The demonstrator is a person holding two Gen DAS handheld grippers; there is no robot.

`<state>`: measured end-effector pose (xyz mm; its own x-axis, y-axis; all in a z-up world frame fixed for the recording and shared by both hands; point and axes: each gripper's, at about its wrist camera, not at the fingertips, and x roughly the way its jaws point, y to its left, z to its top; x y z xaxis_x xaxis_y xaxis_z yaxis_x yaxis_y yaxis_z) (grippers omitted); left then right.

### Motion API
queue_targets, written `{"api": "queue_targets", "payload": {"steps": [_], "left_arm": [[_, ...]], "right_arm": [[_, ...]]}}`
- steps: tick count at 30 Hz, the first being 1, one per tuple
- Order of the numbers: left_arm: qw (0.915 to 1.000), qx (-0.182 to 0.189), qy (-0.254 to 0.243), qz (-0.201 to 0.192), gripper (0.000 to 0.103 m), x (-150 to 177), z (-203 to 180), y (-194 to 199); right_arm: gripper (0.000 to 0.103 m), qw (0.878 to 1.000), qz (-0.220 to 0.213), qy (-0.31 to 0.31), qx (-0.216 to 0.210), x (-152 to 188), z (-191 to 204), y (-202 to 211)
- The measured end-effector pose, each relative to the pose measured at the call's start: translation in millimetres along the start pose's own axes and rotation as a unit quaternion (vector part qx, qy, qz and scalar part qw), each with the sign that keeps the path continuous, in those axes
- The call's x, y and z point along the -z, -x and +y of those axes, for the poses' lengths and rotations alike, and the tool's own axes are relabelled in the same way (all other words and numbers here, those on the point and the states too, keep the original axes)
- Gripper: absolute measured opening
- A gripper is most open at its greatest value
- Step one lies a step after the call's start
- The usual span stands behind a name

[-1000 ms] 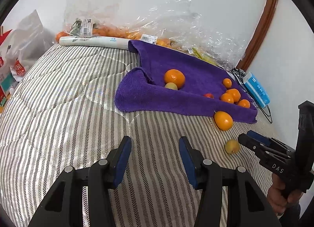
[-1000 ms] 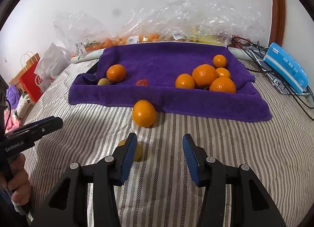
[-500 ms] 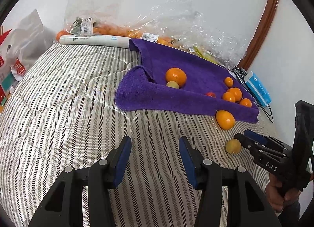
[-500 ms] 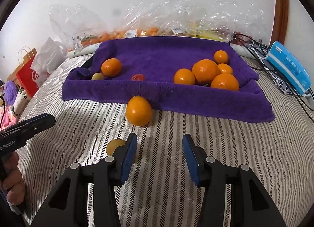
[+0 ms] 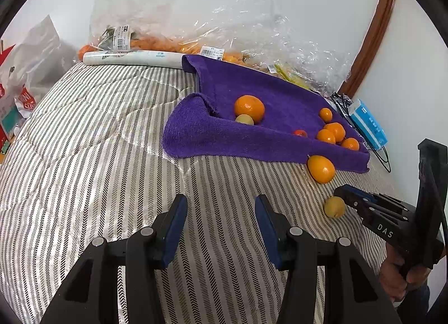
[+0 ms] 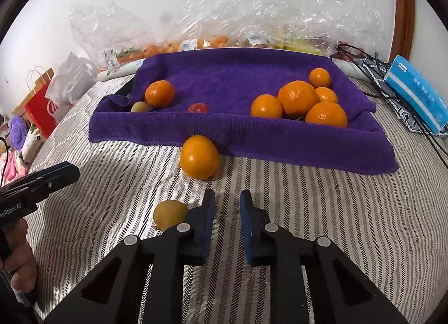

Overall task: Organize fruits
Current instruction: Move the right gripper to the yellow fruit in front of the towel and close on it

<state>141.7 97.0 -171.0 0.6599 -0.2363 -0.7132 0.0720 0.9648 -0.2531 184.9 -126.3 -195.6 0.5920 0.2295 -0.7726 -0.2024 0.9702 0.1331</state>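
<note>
Right wrist: right hand-held gripper (image 6: 226, 206) pinched together, empty, w/ yellow fruit (image 6: 170, 214) beside; left hand-held gripper (image 5: 220, 206) spread.

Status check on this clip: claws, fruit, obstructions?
Left claw open, empty. Right claw shut on nothing, beside small yellow fruit. Large orange loose against purple towel. Nothing in the way.

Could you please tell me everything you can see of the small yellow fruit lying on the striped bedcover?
The small yellow fruit is roundish, dull yellow, smooth-skinned with a slight nub at one end. It lies loose on the striped bedcover, short of the purple towel and nearer than the large orange. It sits just left of the right hand-held gripper, outside its fingers.
</note>
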Motion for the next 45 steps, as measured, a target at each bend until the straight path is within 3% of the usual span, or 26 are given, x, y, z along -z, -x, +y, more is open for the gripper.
{"api": "queue_targets", "payload": {"steps": [22, 27, 30, 32, 35, 45], "left_arm": [[1.0000, -0.004, -0.003, 0.004, 0.048, 1, 0, -3], [1.0000, -0.005, -0.004, 0.006, 0.048, 1, 0, -4], [1.0000, -0.006, -0.004, 0.007, 0.048, 2, 1, -5], [0.9999, -0.006, -0.005, 0.008, 0.048, 2, 1, -6], [0.9999, -0.008, -0.005, 0.008, 0.048, 3, 1, -6], [0.9999, -0.010, -0.006, 0.009, 0.048, 2, 1, -7]], "right_arm": [[0.019, 1.000, 0.008, 0.000, -0.005, 1, 2, -1], [0.019, 1.000, 0.000, -0.002, -0.014, 2, 2, 5], [0.019, 0.999, -0.008, -0.008, -0.040, 0, 3, 15], [0.028, 0.998, -0.019, -0.004, -0.053, -2, 7, 23], [0.033, 0.997, -0.027, 0.013, -0.066, -3, 17, 27], [0.031, 0.997, 0.018, 0.049, -0.053, 8, 34, 2]]}}
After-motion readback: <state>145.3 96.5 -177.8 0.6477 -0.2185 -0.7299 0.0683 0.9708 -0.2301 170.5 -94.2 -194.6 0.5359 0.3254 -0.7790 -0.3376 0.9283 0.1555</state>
